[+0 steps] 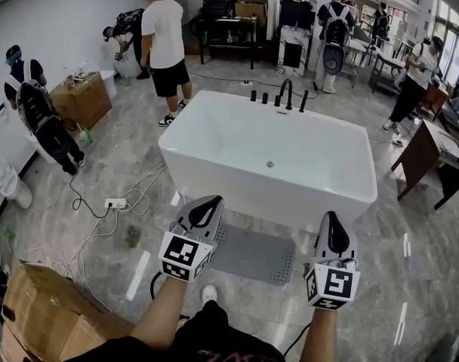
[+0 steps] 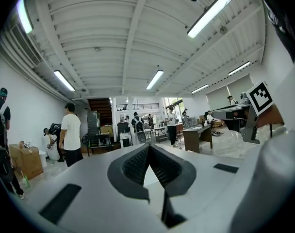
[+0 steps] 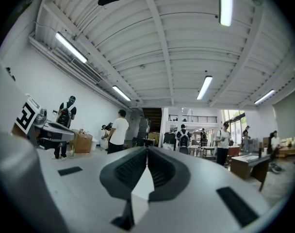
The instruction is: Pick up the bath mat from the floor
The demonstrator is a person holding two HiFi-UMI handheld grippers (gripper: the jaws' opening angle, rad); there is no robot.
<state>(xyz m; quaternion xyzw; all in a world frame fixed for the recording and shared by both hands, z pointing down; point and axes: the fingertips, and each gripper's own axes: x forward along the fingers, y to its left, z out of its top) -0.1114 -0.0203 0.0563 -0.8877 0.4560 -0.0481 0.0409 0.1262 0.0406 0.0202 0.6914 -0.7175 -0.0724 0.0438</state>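
Note:
A grey perforated bath mat lies flat on the marble floor against the near side of the white bathtub. My left gripper is held up over the mat's left end, its jaws shut with nothing between them. My right gripper hovers past the mat's right end, also shut and empty. In the left gripper view the closed tips point level across the room; the right gripper view shows its tips meeting the same way. Neither gripper touches the mat.
Black taps stand on the tub's far rim. A power strip with white cables lies on the floor at left, a cardboard box at the near left. Several people stand about the room; a brown desk stands at right.

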